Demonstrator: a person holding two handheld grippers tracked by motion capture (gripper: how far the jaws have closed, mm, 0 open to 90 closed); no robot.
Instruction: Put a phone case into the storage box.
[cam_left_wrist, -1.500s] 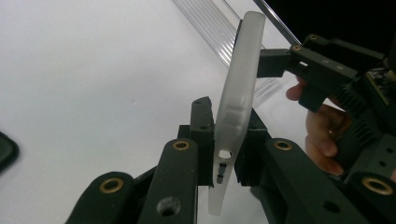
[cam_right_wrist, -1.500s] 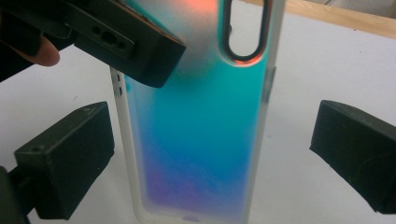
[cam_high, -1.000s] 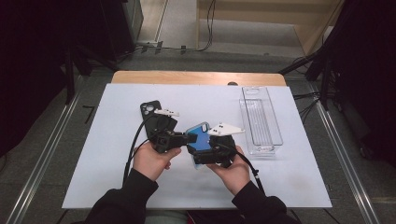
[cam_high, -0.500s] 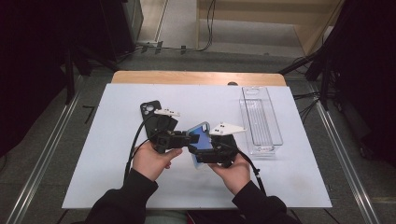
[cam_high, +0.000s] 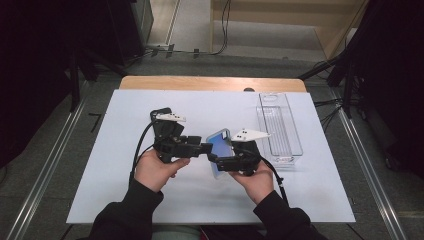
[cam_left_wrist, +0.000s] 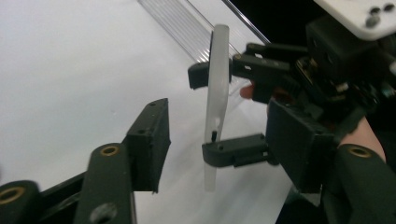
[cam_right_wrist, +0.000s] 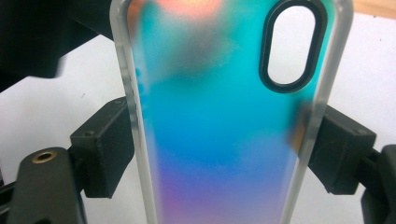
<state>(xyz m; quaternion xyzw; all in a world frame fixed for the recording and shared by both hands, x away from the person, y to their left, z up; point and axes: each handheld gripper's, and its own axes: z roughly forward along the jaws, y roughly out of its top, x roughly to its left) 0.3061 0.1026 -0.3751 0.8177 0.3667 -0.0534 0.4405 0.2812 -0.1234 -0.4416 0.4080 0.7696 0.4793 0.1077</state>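
A white table (cam_high: 125, 195) stood over grey floor, a clear tray (cam_high: 280, 127) at two o'clock on it and a wooden edge (cam_high: 210, 83) at twelve. Both hands met at the table's centre, forearms entering from six. The right gripper (cam_high: 220, 159) pinched a blue phone case (cam_high: 221, 145) by its side rims, tilted upright. The left gripper (cam_high: 205, 148), pointing toward three o'clock, had just been opening, its jaws spread, clear of the case.
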